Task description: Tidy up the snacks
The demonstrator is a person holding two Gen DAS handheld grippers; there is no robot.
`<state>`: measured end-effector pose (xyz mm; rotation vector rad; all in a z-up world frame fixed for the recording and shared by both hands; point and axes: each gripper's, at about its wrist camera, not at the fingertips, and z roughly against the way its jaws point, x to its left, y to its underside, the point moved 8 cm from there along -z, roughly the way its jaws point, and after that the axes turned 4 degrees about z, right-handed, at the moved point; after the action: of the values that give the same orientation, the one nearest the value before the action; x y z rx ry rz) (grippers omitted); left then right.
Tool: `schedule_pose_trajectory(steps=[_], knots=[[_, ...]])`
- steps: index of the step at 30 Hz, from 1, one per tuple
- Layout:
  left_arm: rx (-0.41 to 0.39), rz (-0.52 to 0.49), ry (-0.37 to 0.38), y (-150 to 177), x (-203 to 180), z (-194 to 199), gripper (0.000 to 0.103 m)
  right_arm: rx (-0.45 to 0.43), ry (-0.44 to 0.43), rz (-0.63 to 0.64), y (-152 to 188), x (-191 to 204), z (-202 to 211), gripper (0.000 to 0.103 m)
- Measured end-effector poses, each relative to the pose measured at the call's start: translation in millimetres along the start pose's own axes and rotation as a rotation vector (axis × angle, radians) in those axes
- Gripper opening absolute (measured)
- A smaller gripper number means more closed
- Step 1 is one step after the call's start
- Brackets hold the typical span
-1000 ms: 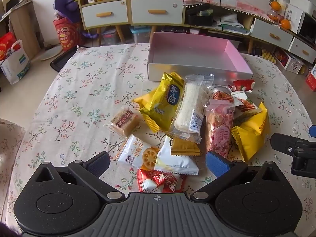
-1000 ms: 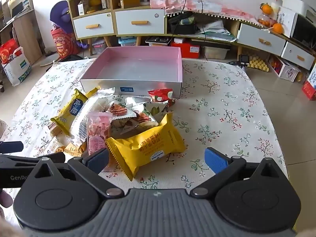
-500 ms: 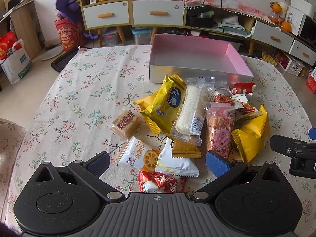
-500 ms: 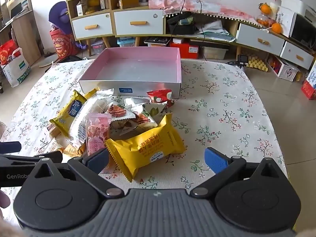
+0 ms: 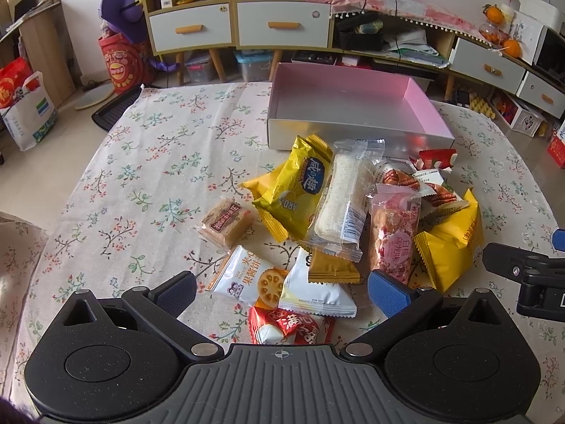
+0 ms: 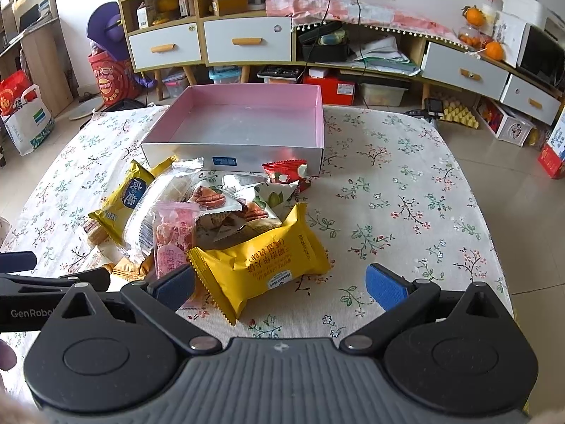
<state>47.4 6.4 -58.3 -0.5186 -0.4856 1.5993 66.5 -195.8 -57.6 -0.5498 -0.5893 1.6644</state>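
A pile of wrapped snacks lies on the floral tablecloth in front of an empty pink box (image 5: 353,106), which also shows in the right wrist view (image 6: 243,123). My left gripper (image 5: 282,291) is open and empty, hovering over a white biscuit packet (image 5: 247,277) and a red packet (image 5: 289,328). My right gripper (image 6: 282,286) is open and empty, just above a large yellow packet (image 6: 261,268), also seen in the left wrist view (image 5: 448,243). A pink packet (image 5: 393,236), a clear rice-cake packet (image 5: 342,198) and a yellow cracker packet (image 5: 300,190) lie mid-pile.
A small brown cake (image 5: 226,224) lies apart at the pile's left. A red packet (image 6: 286,173) leans at the box's front wall. Cabinets and shelves (image 6: 212,39) stand beyond the table. The right gripper's finger (image 5: 522,268) shows at the left view's right edge.
Both views have shifted slightly; the grippers moved a little back and up from the pile. No snack has moved and both jaws stay open.
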Motion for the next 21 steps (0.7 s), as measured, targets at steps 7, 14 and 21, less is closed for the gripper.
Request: schedule_pose_trajectory(steps=[7,14,21], knots=[[-0.001,-0.001,-0.003,0.2,0.9,-0.1,0.103,0.003,-0.001,0.002,0.7,0.5,-0.1,0.103],[-0.003,0.002,-0.004,0.1,1.6,0.1,0.103,0.004,0.002,-0.003,0.6,-0.6,-1.0,0.103],[-0.005,0.001,-0.006,0.1,1.8,0.2,0.103,0.002,0.002,0.002,0.5,-0.1,-0.5,0.103]])
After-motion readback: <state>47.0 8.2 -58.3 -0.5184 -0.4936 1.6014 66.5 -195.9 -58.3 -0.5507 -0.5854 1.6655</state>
